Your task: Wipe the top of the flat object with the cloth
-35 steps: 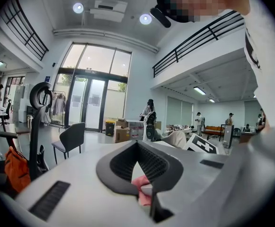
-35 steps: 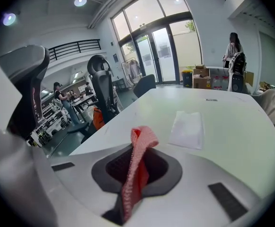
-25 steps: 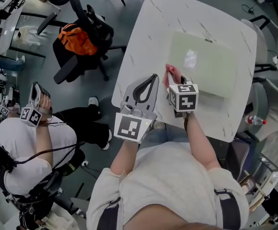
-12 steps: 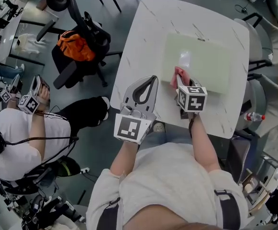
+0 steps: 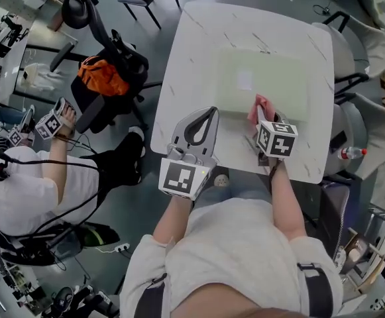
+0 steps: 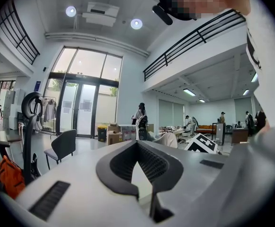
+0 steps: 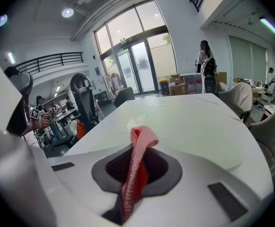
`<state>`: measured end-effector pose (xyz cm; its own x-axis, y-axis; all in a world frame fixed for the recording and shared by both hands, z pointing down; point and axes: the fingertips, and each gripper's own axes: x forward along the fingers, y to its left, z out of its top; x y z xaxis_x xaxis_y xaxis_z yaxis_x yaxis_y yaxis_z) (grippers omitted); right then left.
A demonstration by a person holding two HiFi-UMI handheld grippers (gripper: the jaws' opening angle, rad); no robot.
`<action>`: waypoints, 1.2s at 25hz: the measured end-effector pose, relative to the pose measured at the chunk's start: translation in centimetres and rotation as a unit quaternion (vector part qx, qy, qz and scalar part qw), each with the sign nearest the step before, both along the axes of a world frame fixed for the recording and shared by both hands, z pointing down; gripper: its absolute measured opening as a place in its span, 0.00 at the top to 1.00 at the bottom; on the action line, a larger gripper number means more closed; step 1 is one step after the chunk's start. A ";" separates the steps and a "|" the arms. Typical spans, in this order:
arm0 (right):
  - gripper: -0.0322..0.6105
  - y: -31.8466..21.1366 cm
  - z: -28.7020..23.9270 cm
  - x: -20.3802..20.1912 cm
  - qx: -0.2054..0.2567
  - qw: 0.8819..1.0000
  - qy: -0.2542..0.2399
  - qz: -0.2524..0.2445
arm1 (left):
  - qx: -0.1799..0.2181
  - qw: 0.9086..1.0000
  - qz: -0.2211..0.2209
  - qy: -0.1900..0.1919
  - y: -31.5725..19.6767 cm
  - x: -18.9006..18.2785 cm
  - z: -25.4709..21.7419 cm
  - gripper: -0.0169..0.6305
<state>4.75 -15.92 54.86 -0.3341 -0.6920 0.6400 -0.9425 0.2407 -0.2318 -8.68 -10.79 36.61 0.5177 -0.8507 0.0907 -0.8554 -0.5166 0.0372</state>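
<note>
A pale green flat mat [image 5: 272, 78] lies on the white marble table [image 5: 185, 71]. My right gripper [image 5: 261, 113] is shut on a pink cloth [image 5: 259, 104], which rests on the mat's near edge, right of its middle. In the right gripper view the cloth [image 7: 142, 138] stands folded up out of the right gripper [image 7: 136, 151], with the mat [image 7: 199, 126] spread beyond it. My left gripper [image 5: 211, 111] is shut with nothing in it, over the table's near left part, off the mat. The left gripper [image 6: 137, 144] points level across the room.
A black office chair with an orange bag [image 5: 99, 71] stands left of the table. Another person [image 5: 26, 191] sits at the left, holding grippers. Grey chairs [image 5: 368, 35] line the table's right side, and a bottle [image 5: 351, 153] lies by the right near corner.
My right gripper has slid the pink cloth rightward along the mat's near edge, from its left corner to past the middle. The left gripper has stayed where it was.
</note>
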 end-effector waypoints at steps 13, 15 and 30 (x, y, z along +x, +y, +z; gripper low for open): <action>0.89 4.7 -6.9 5.3 0.071 0.997 0.008 0.035 | 0.029 0.998 0.061 0.003 3.5 4.7 -2.4 0.96; 0.89 5.5 -8.1 6.0 0.085 0.996 0.010 0.038 | 0.038 0.997 0.071 0.005 4.0 5.5 -2.8 0.96; 0.89 12.3 -16.5 8.9 0.179 0.982 0.022 0.050 | 0.058 0.991 0.118 0.005 8.0 8.2 -4.5 0.96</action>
